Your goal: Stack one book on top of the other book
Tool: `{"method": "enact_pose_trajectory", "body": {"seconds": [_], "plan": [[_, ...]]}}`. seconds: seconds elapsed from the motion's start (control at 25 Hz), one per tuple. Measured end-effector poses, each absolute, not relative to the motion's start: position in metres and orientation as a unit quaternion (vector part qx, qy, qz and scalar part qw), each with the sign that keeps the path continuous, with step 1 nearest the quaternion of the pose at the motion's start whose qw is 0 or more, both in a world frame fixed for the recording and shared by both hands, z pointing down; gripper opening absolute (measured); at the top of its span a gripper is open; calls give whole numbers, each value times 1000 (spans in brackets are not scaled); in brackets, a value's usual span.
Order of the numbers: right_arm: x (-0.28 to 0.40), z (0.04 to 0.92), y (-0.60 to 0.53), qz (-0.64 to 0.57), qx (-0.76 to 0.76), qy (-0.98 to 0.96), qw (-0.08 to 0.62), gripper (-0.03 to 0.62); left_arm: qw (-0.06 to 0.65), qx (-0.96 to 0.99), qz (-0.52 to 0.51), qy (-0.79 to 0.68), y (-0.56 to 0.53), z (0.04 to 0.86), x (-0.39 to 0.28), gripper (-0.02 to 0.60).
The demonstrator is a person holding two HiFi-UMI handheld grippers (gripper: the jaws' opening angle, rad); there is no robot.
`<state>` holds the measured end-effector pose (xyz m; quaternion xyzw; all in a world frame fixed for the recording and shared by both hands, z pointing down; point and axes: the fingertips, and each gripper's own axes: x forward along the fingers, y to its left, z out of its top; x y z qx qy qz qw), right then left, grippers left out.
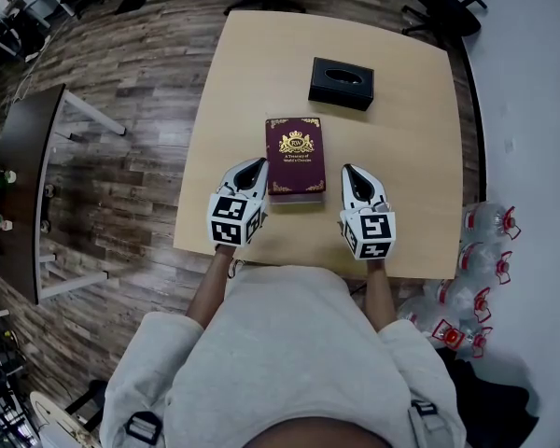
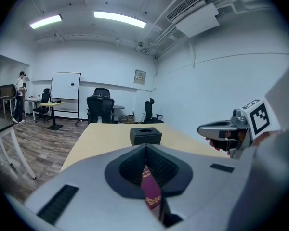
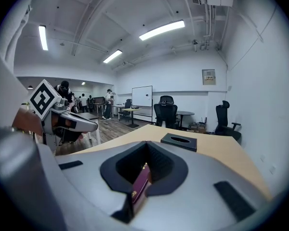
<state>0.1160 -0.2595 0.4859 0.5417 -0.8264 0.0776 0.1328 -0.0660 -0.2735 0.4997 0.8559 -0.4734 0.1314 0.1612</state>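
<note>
Table (image 1: 252, 73) with black tissue box (image 1: 341, 83), book (image 1: 295, 155)

Pale grey sweatshirt (image 1: 289, 343), sleeves (image 1: 145, 362) pushed up; left gripper (image 1: 258, 164) and right gripper (image 1: 349, 170) grey-white, black-lined; square-marker cubes (image 1: 233, 218)

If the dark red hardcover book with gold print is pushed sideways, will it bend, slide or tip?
The dark red hardcover book looks rigid, so probably no bending. Lying flat, it likely slides rather than tipping.

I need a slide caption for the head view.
Left gripper and right gripper flank a maroon book on the table; black box beyond.
</note>
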Motion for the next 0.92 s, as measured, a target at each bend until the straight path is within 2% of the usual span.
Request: {"method": "enact_pose_trajectory", "body": {"seconds": [0.92], "plan": [[109, 487, -264, 76, 533, -830, 143, 3, 168, 854, 133, -474, -276, 505, -67, 9]]}}
